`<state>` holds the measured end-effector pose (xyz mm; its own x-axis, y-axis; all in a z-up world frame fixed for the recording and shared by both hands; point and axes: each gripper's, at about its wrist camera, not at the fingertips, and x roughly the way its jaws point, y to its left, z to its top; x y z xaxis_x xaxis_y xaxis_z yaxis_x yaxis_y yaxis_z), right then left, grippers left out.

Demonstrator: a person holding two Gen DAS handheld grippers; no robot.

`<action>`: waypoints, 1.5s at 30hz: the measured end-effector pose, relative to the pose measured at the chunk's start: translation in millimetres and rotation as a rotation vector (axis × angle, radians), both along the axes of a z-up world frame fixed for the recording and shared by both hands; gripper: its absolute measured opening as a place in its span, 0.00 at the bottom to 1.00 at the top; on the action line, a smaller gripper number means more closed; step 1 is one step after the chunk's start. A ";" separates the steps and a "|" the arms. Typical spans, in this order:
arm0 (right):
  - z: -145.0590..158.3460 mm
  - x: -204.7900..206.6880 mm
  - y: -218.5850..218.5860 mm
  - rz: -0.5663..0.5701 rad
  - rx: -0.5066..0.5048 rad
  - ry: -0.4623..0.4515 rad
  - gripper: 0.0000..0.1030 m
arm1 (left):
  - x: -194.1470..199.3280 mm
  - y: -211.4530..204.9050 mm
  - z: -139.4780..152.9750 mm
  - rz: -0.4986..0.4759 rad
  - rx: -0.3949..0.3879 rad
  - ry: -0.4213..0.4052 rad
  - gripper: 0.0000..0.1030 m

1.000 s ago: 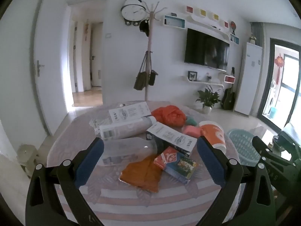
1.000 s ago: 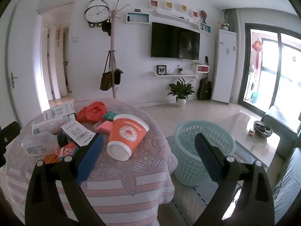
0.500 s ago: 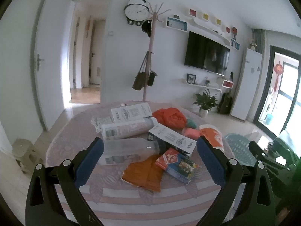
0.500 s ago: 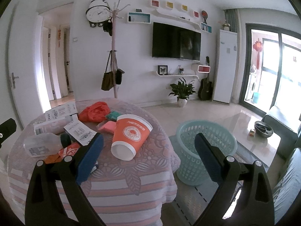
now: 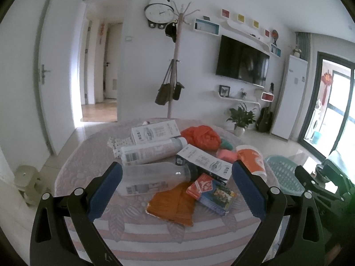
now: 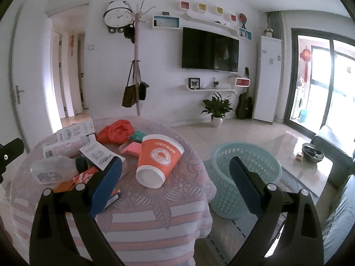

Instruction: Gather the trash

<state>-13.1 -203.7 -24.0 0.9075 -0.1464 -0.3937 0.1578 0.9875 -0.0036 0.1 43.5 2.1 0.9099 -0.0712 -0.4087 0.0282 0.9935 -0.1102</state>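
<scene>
Trash lies on a round table with a pink striped cloth [image 5: 155,232]: a clear plastic bottle [image 5: 155,178], an orange wrapper [image 5: 173,204], a colourful small box [image 5: 212,191], white cartons [image 5: 203,163], a red plastic bag [image 5: 203,137] and an orange paper cup [image 6: 158,160] on its side. A teal laundry basket [image 6: 244,177] stands on the floor right of the table. My left gripper [image 5: 176,192] is open above the near table edge, short of the bottle. My right gripper [image 6: 175,188] is open, short of the cup.
A coat rack with bags [image 6: 136,84] stands behind the table. A TV [image 6: 209,52], a potted plant [image 6: 216,112] and a white cabinet [image 6: 268,79] line the far wall. A glass coffee table [image 6: 297,155] and a sofa [image 6: 339,210] are at the right.
The left gripper has risen and drawn back a little, so the table looks lower. The right gripper has shifted slightly left toward the cup. Both stay open and empty.
</scene>
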 end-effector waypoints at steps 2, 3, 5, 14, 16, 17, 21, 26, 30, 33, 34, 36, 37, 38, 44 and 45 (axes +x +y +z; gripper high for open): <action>-1.2 0.2 -1.5 0.002 -0.001 0.004 0.90 | 0.9 0.6 -0.2 -0.006 0.002 0.004 0.93; -1.6 0.4 -2.5 0.003 -0.001 0.006 0.90 | 2.0 1.1 -0.7 -0.010 0.003 0.006 0.93; -1.9 3.5 -5.5 0.004 0.003 0.011 0.90 | 4.1 3.2 -0.9 -0.005 0.006 0.009 0.93; -10.6 14.5 -4.1 0.022 0.006 0.035 0.80 | 10.4 35.1 -7.8 0.030 0.004 0.032 0.93; -11.4 16.3 -3.9 0.027 0.007 0.037 0.75 | 12.4 51.2 -11.3 0.053 0.004 0.045 0.93; -12.4 18.9 -4.1 0.034 0.011 0.040 0.73 | 13.5 58.7 -12.8 0.061 0.003 0.052 0.93; -19.8 36.7 -7.3 0.071 0.037 0.046 0.64 | 25.8 97.1 -24.3 0.085 -0.025 0.108 0.93; -28.5 64.5 -12.0 0.084 0.074 0.089 0.63 | 59.9 125.5 -43.3 -0.045 -0.151 0.218 0.93; -38.0 82.9 -6.6 0.107 0.072 0.144 0.63 | 90.1 119.1 -55.6 -0.107 -0.138 0.256 0.92; -45.2 90.2 -3.4 0.115 0.078 0.176 0.63 | 112.3 114.6 -62.7 -0.149 -0.125 0.286 0.92; -47.0 91.4 -2.5 0.117 0.078 0.181 0.63 | 116.8 112.8 -64.5 -0.165 -0.127 0.295 0.90; -49.6 94.1 0.0 0.125 0.080 0.193 0.63 | 124.8 108.3 -73.2 -0.214 -0.138 0.346 0.78; -50.6 95.2 0.8 0.129 0.081 0.199 0.63 | 126.3 105.7 -76.8 -0.240 -0.146 0.372 0.74; -51.3 95.9 1.5 0.133 0.085 0.203 0.63 | 122.9 103.0 -77.3 -0.262 -0.158 0.381 0.70; -48.8 94.6 2.8 0.161 0.107 0.200 0.63 | 81.5 74.8 -70.0 -0.391 -0.106 0.426 0.71; -48.4 95.2 2.3 0.165 0.113 0.200 0.63 | 79.1 70.5 -69.3 -0.402 -0.089 0.425 0.72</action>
<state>82.1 -201.4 -72.4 0.8181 0.0516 -0.5727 0.0021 0.9957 0.0928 79.2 114.0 -67.3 0.5624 -0.4269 -0.7081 0.3355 0.9006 -0.2764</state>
